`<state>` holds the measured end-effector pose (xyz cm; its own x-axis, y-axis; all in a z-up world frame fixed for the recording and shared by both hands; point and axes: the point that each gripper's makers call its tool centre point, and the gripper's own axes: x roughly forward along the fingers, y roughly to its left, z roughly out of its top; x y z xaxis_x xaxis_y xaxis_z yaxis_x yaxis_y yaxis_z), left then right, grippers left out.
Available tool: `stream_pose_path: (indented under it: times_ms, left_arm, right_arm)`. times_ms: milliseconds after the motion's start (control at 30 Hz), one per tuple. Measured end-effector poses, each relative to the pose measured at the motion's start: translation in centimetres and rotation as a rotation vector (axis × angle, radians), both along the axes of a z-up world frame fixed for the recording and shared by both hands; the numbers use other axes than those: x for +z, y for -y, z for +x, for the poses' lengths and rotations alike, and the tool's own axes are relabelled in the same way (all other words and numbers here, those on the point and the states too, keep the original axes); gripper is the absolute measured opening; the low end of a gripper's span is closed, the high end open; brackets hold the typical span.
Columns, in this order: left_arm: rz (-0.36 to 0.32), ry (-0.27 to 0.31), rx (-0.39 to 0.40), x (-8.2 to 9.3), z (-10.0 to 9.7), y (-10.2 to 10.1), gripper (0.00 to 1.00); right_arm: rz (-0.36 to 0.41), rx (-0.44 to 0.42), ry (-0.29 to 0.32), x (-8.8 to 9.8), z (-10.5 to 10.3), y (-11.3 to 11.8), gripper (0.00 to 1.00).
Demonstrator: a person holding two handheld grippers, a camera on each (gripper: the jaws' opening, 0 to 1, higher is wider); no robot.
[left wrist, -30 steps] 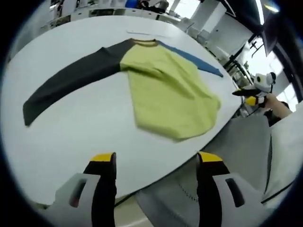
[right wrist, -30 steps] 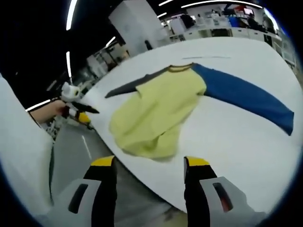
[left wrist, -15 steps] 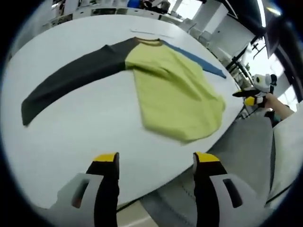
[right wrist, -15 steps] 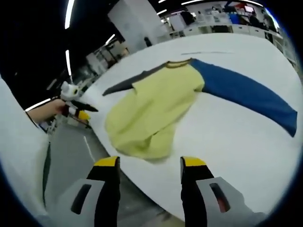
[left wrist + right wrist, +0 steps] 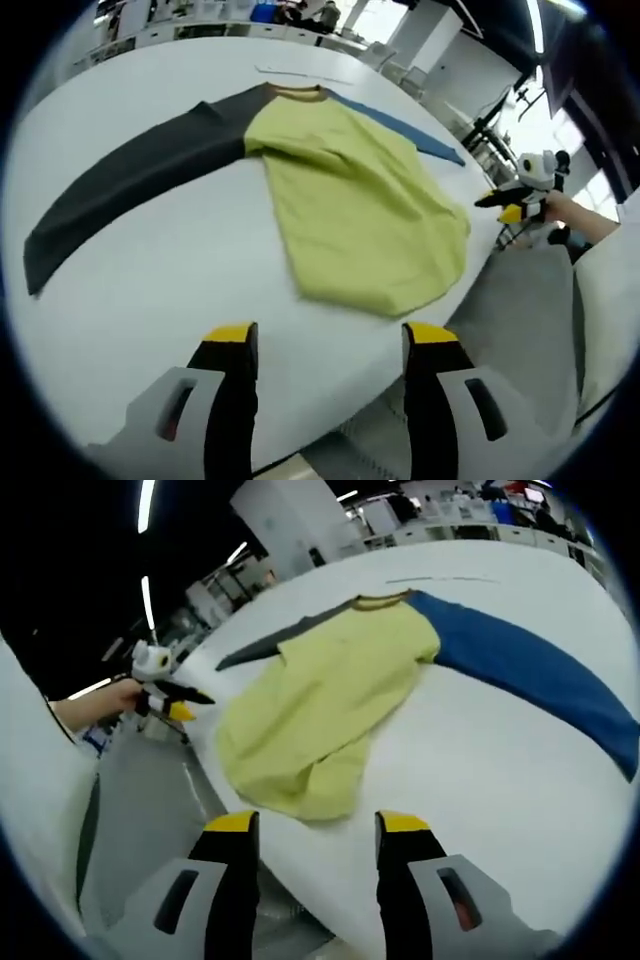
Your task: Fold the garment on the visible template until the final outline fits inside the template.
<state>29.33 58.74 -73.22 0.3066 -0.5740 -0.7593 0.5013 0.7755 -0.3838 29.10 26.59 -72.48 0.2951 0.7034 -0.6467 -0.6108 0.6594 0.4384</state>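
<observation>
- The garment (image 5: 350,205) is a long-sleeved shirt with a yellow-green body, lying flat on a white table (image 5: 150,300); in the right gripper view it (image 5: 320,710) sits near the table's near edge.
- Its dark grey sleeve (image 5: 120,185) stretches out to one side across the table, and its blue sleeve (image 5: 530,680) stretches out to the other side.
- The yellow-green body is rumpled, with soft folds, and its hem lies close to the table edge; a fold at the hem shows in the right gripper view.
- The collar (image 5: 298,91) has a darker trim and points away from the person, toward the far side of the table.
- A thin pale line (image 5: 300,74) lies on the table just beyond the collar; whether it is the template's edge I cannot tell.
- The left gripper (image 5: 330,340) hovers above the table's near edge, jaws spread apart, holding nothing, apart from the garment.
- The right gripper (image 5: 318,825) hangs over the table edge just short of the hem, jaws spread, holding nothing.
- Each gripper appears small in the other's view, held in a hand (image 5: 95,705) beside the table.
- Desks and equipment stand far behind the table.
</observation>
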Motion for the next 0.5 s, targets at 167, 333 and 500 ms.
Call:
stream_pose_path:
  times_ms: [167,333,500]
  left_arm:
    - [0.027,-0.017,-0.025,-0.8,0.3,-0.4,0.51]
    - [0.017,-0.021,-0.019,-0.8,0.7,-0.1,0.49]
    - [-0.004,-0.014,-0.022,-0.9,1.1,0.5,0.47]
  right_arm:
    - [-0.004,0.004,0.001,-0.2,0.5,-0.3,0.45]
    - [0.0,-0.002,-0.002,-0.4,0.8,-0.8,0.43]
    - [-0.017,0.009,-0.007,-1.2,1.0,-0.9,0.38]
